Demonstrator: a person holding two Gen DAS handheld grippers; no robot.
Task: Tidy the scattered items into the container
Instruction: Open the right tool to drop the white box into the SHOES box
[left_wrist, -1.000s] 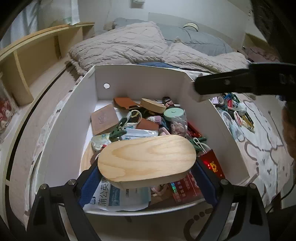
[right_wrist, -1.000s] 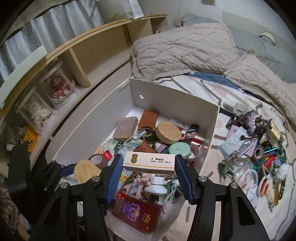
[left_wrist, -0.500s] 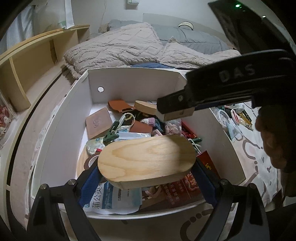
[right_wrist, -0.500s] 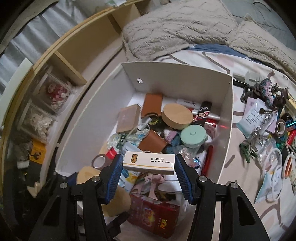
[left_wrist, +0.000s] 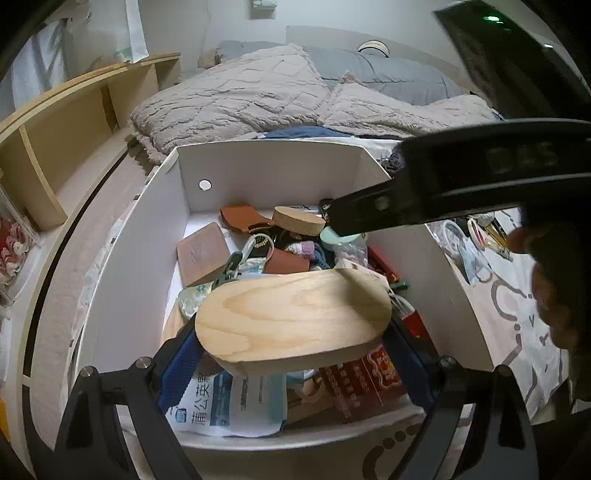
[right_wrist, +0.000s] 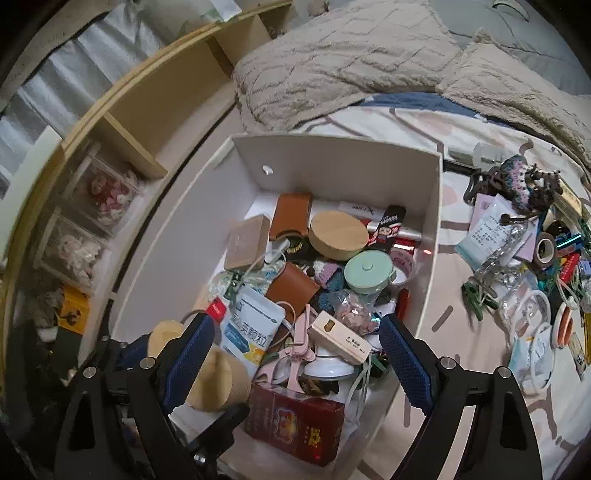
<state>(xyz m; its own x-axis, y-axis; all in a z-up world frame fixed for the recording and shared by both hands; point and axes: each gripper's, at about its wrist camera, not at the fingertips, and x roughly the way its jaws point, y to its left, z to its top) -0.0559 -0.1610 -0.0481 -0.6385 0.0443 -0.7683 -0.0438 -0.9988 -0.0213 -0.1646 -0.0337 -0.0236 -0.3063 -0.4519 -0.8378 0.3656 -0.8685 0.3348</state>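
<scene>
**Right tongs letting go over a brimming box, left tongs clamped on a wooden lid**

The right gripper (right_wrist: 295, 354) is opening, its small matchbox (right_wrist: 340, 336) free and tilted atop the heap in the white container (right_wrist: 437, 236). The left gripper (left_wrist: 291, 350) clenches the oval wooden lid (left_wrist: 293, 314) above the pile; released there, it may slide or jolt the matchbox. Scattered items (right_wrist: 524, 258) lie on the bedspread beside the box.

A box (right_wrist: 437, 236) is sitting on the bed (right_wrist: 424, 125), with a shelf (right_wrist: 155, 96) running along its left and a blanket (right_wrist: 332, 62) lying behind it. Inside, a round lid (right_wrist: 338, 232) is resting toward the back, a small pot (right_wrist: 367, 271) just in front of it, and a matchbox (right_wrist: 340, 336) is lying tilted on the pile near the front. Scattered items (right_wrist: 524, 266) are spreading over the bed to the box's right.
</scene>
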